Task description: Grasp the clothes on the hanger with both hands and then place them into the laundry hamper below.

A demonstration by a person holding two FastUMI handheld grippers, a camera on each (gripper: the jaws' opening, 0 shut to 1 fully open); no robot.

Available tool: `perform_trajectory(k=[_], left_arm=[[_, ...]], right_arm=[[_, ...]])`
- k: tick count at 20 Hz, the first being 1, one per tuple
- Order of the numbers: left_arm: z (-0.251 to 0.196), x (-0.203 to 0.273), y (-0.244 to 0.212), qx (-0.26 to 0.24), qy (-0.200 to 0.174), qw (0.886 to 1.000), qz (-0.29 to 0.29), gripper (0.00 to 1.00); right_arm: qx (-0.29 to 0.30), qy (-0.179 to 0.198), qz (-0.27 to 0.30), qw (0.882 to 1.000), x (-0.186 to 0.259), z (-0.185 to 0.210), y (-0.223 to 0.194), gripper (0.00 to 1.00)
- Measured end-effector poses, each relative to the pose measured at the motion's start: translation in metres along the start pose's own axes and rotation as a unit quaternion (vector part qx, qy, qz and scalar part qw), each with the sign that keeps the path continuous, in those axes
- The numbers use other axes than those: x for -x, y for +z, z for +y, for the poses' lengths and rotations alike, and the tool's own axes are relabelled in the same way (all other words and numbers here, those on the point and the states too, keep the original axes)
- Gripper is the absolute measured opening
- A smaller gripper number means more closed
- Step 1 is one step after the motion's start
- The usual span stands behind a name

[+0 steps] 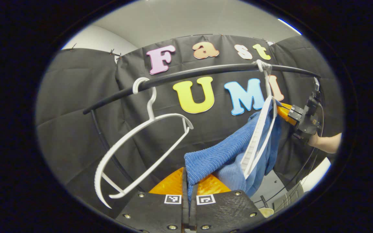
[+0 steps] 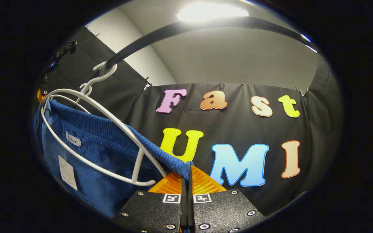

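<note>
Both claws clamped on blue garment (image 1: 225, 158): left gripper (image 1: 189, 191) & right gripper (image 2: 186, 176) each pinch an edge. Garment on white hanger (image 1: 257, 139), on black rail (image 1: 189, 75); bare hanger (image 1: 134, 152) near rail's left end.

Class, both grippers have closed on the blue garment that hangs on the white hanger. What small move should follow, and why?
Probably lift both grippers a little and draw the blue garment off the white hanger. The left gripper and the right gripper each pinch an edge of cloth, yet the garment is draped over the hanger, which hooks on the black rail.
</note>
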State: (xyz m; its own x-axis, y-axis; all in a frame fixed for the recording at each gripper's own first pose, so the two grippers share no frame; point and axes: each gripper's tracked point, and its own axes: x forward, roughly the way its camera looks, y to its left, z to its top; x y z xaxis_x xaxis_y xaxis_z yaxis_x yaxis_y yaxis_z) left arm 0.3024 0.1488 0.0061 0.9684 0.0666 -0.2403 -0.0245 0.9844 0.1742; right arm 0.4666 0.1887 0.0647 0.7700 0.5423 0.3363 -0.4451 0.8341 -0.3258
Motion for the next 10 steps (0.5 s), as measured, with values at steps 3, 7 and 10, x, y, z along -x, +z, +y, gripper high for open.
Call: perform_trajectory(k=[3, 7, 10], left_arm=[[0.001, 0.004, -0.006, -0.036, 0.009, 0.999, 0.010, 0.02], [-0.011, 0.014, -0.010, -0.039, 0.007, 0.999, 0.001, 0.02], [0.001, 0.023, -0.017, -0.054, 0.019, 0.998, 0.013, 0.02]], right_arm=[[0.034, 0.008, -0.005, 0.999, 0.008, 0.003, 0.001, 0.00], [0.036, -0.002, 0.000, 0.999, 0.010, 0.002, 0.005, 0.00], [0.024, 0.003, -0.015, 1.000, 0.011, 0.006, 0.025, 0.00]])
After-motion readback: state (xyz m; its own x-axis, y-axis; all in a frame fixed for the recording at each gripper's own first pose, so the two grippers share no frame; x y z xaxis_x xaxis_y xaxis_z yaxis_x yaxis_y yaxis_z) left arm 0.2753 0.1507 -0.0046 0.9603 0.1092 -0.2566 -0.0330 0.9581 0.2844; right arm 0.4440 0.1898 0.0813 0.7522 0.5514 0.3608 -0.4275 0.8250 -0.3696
